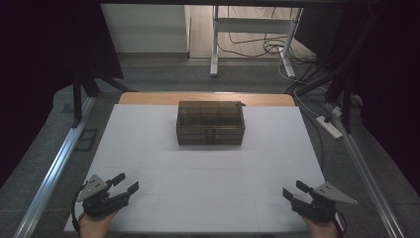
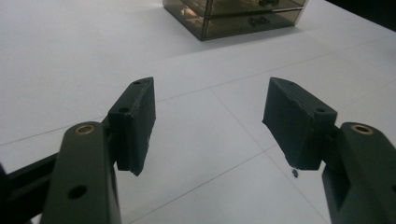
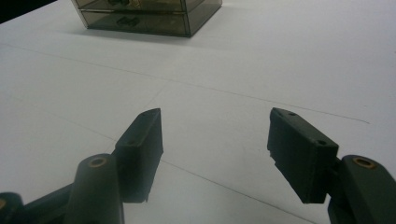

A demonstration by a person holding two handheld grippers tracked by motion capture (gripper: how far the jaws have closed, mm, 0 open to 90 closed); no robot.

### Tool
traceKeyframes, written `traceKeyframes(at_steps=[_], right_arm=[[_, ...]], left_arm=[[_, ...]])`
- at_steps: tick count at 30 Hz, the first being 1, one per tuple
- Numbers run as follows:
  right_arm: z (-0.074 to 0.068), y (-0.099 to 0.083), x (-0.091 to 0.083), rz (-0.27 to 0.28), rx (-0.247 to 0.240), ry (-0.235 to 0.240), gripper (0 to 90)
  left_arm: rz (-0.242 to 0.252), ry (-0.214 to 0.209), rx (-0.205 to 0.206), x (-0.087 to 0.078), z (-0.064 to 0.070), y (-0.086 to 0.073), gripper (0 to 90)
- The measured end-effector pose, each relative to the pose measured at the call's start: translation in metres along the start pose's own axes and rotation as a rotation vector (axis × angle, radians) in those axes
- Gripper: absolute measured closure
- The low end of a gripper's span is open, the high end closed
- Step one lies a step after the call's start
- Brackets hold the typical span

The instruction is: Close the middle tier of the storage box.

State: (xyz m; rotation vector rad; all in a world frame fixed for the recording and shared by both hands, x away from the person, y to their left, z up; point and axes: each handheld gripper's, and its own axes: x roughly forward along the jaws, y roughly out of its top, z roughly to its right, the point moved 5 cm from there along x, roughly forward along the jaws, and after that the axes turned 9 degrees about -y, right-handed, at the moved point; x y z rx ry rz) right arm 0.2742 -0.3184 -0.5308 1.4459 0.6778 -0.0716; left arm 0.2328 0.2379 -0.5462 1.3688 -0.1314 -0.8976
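A smoky translucent box with small drawers point(image 1: 210, 123) stands at the far middle of the white table point(image 1: 208, 168). It shows at the top of the left gripper view as the drawer box point(image 2: 233, 14) and at the top left of the right gripper view as the drawer box point(image 3: 144, 14). My left gripper point(image 1: 126, 182) rests at the near left corner, open, nothing between its jaws point(image 2: 210, 121). At the near right corner my right gripper point(image 1: 293, 190) is open and empty too point(image 3: 215, 149). Both point toward the box from well short of it.
Metal rails run along both table sides point(image 1: 54, 168). Beyond the far edge are a desk frame point(image 1: 247, 34), floor cables and a power strip point(image 1: 329, 126). A tiny dark speck point(image 2: 294, 173) lies on the sheet near the left gripper.
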Motion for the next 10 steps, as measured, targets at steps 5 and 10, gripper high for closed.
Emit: traceKeyframes(at_steps=[5,10], right_arm=[[-0.0001,-0.0011,0.0003,0.003,0.004,0.001,34.8],[0.0009,-0.0012,0.0004,0.004,0.008,0.003,34.6]], left_arm=[[-0.005,0.005,-0.005,-0.0008,-0.0015,-0.0024,35.1],[-0.011,0.004,-0.006,0.0011,-0.0014,-0.003,35.1]])
